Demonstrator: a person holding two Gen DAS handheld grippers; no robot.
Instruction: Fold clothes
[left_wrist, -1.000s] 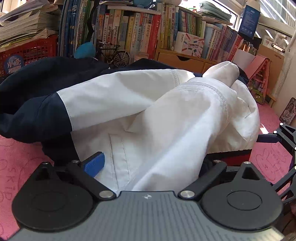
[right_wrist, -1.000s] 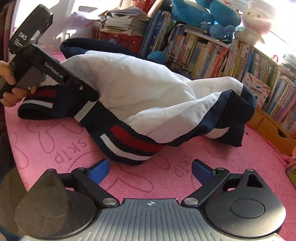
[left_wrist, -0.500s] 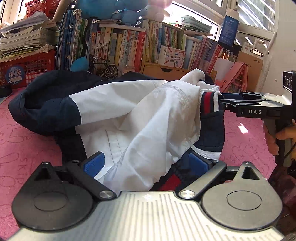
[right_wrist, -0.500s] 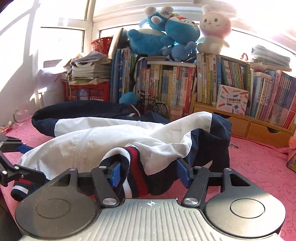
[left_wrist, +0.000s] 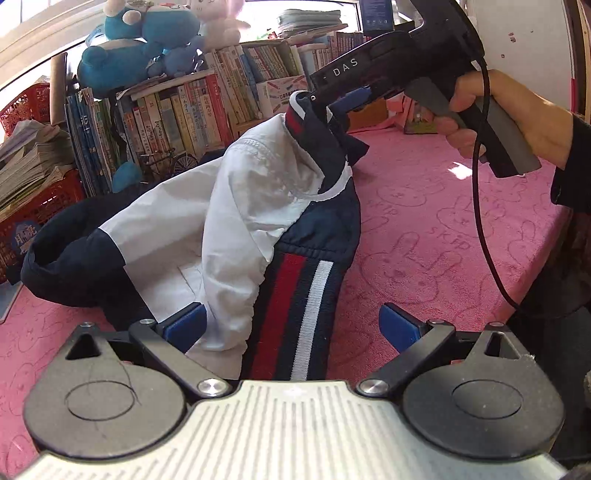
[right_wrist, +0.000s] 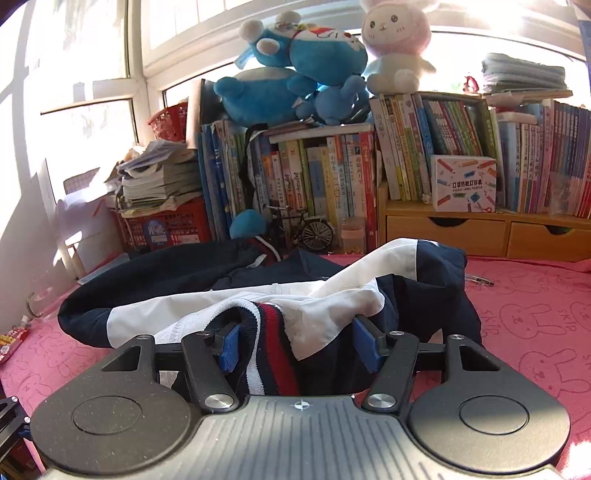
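Two grips: right gripper (right_wrist: 297, 345) has just been closing and is clamped on the jacket (left_wrist: 236, 206) hem; left gripper (left_wrist: 291, 325) stands wide, hem between, pads clear.
Jacket: draped ahead of both, on the tabletop (left_wrist: 424, 221).
Risk: bulky hem slips free; the fold sags unevenly.

A home, likely a child's room: crammed bookshelves (right_wrist: 332, 177), plush toys (right_wrist: 295, 74) on top by sunny windows (right_wrist: 88, 74), a pink bunny-print cover (right_wrist: 535, 314) near.

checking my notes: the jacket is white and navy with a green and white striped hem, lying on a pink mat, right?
Not quite: the hem stripes are red and white on navy, not green. The left wrist view shows this plainly. The rest holds: the jacket is white and navy and lies on the pink mat.
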